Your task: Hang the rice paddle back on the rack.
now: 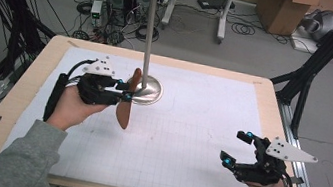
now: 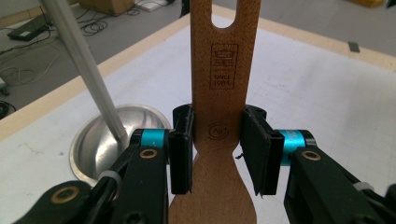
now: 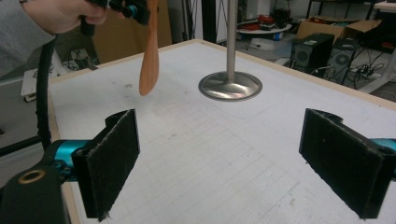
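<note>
left tool [image 1: 127, 91] is clamped on the neck of a flat, light-brown wooden spatula with a slotted handle [image 1: 126, 105], holding it clear of the white gridded tabletop [image 1: 187, 142] just beside the silver metal stand with a round base and hooks on top [image 1: 150, 45], probably so the slot can go over a hook. right tool [image 1: 236, 149] waits wide open and empty, well apart near the right edge.

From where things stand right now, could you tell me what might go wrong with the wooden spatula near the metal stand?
1. The left gripper pinches the flat wooden spatula only across its narrow neck, so the spatula could pivot or slip between the pads.
2. The spatula hangs close to the tall silver metal stand; a small swing might knock its pole.
3. The right gripper rests open, too far away to catch a drop.
</note>
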`<state>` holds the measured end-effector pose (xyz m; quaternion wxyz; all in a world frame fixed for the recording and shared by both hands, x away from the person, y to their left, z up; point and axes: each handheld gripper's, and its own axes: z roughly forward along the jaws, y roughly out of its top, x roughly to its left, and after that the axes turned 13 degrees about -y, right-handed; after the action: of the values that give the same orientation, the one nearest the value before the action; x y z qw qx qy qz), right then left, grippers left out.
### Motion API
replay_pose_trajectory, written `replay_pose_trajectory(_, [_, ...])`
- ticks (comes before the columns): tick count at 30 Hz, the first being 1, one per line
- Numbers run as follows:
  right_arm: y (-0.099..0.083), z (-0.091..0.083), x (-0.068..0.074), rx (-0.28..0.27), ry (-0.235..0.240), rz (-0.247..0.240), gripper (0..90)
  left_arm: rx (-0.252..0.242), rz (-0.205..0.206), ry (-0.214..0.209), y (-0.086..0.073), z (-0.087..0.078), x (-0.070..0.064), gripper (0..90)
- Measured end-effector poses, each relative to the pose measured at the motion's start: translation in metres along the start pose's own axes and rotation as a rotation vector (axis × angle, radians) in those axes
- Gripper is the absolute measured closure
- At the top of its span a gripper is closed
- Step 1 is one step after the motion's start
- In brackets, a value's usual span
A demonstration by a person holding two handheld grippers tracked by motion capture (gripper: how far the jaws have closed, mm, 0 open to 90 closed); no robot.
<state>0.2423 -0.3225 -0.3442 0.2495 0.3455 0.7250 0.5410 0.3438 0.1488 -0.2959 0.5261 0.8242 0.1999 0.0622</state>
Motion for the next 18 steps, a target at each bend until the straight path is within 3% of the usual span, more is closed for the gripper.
replay_pose_trajectory(4, [-0.003,-0.001,-0.005,-0.002,-0.006,0.015,11.0,-0.021,0.005,0.009,0.006,-0.013,0.003,65.0])
replay_pose_trajectory(7, [-0.003,-0.001,-0.006,-0.007,-0.010,0.016,11.0,-0.044,0.005,-0.018,0.010,-0.020,0.008,65.0])
replay_pose_trajectory(10, [-0.002,-0.001,-0.005,0.001,-0.010,0.006,11.0,-0.097,0.008,-0.031,0.012,-0.028,0.013,65.0])
replay_pose_trajectory(18, [-0.002,0.004,-0.003,0.016,0.000,0.000,11.0,-0.085,-0.004,0.000,0.020,-0.041,0.028,65.0])
